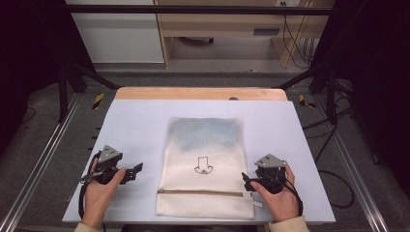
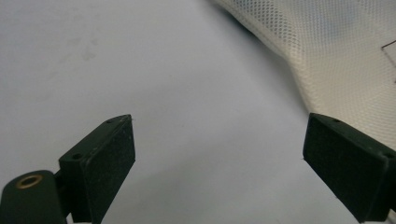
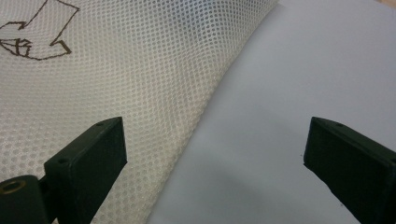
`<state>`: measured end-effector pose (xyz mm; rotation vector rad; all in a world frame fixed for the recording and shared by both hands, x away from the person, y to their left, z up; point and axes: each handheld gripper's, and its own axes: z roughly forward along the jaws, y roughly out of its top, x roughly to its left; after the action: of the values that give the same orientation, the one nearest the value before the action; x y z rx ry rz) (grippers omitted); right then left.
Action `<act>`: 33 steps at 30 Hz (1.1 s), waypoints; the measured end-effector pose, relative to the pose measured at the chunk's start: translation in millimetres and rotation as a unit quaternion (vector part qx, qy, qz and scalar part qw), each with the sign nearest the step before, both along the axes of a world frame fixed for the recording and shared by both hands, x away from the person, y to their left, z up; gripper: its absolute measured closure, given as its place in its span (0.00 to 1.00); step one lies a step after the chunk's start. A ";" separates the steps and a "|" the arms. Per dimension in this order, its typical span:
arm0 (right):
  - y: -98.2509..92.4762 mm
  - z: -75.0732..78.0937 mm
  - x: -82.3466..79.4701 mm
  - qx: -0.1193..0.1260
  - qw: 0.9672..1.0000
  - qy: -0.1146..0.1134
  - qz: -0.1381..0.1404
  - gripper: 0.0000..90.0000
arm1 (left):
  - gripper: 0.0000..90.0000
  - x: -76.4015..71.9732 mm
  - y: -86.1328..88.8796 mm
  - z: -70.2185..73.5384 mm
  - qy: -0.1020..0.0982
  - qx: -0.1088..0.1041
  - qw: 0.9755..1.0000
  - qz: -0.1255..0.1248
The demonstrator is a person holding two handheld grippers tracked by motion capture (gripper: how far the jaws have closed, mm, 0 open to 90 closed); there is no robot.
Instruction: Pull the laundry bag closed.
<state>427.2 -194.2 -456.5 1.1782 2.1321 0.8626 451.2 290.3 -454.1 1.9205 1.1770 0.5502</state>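
Pale table holds a mesh bag flat at its middle, zipper at the near end. Left gripper rests just left of the bag, right gripper at its near right edge; both have jaws spread, holding nothing.

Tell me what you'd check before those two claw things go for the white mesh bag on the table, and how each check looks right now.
1. Left gripper open: ok, jaws stand wide with nothing between them.
2. Right gripper open: ok, jaws wide, not pressing on anything.
3. Mesh bag lying flat on the table: ok, spread out between the two grippers.
4. Zipper shut: looks ok in the high view, though the pull end is too small to tell for sure.
5. Right gripper lined up with the bag's edge: ok, the edge runs between its jaws in the right gripper view.
6. What is inside the bag: cannot tell, only a bluish shade shows through the far half.
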 end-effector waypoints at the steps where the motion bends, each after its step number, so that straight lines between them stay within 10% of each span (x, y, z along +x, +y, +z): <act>1: 0.7 -0.2 -0.2 -0.001 1.000 0.003 0.000 0.07 | 0.10 -0.9 -0.4 -0.1 0.001 -0.003 1.000 -0.001; 20: 36.8 14.8 -13.5 -0.008 0.996 0.009 0.086 0.22 | 0.10 -45.7 9.9 10.5 0.000 0.010 1.000 -0.019; 33: 118.5 35.1 -7.6 -0.045 0.976 0.028 0.213 0.48 | 0.10 -48.0 9.9 5.1 0.017 0.055 0.998 -0.023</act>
<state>419.6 -75.8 -421.4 0.7157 2.4897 0.9048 403.2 300.2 -449.0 2.0523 1.1405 0.5698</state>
